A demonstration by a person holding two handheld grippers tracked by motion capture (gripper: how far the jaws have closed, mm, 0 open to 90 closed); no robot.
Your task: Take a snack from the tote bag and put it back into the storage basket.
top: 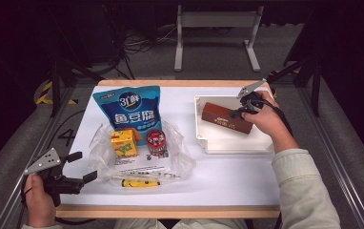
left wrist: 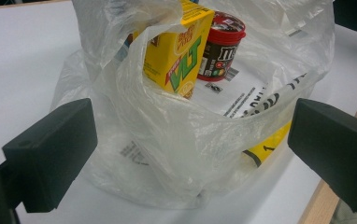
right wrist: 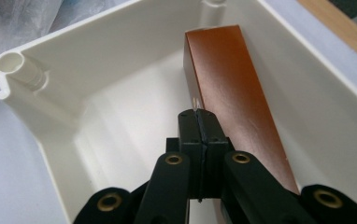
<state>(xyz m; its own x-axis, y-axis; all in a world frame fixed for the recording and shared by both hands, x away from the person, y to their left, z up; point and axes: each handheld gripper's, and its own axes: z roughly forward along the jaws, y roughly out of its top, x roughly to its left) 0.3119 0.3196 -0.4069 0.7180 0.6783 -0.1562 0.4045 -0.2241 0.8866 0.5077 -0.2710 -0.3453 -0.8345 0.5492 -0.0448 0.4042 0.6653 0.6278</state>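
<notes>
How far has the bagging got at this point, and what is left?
Done: the yellow drink carton and red-lidded candy tub stand inside the plastic bag.

In hand: the right hand-held gripper is shut, over the brown box in the white tray, with nothing visibly clamped.

Left: the box probably still goes into the bag; the left hand-held gripper waits open at its mouth.

High cam overhead, facing fwd-down — tool cams close on bag [left wrist: 181,140], tray [right wrist: 97,70].

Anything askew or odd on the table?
Mostly tidy. The brown box lies diagonally in the white tray, not square to its walls. The right gripper is shut over it, apparently on nothing. The plastic bag is crumpled open around the snacks.
</notes>
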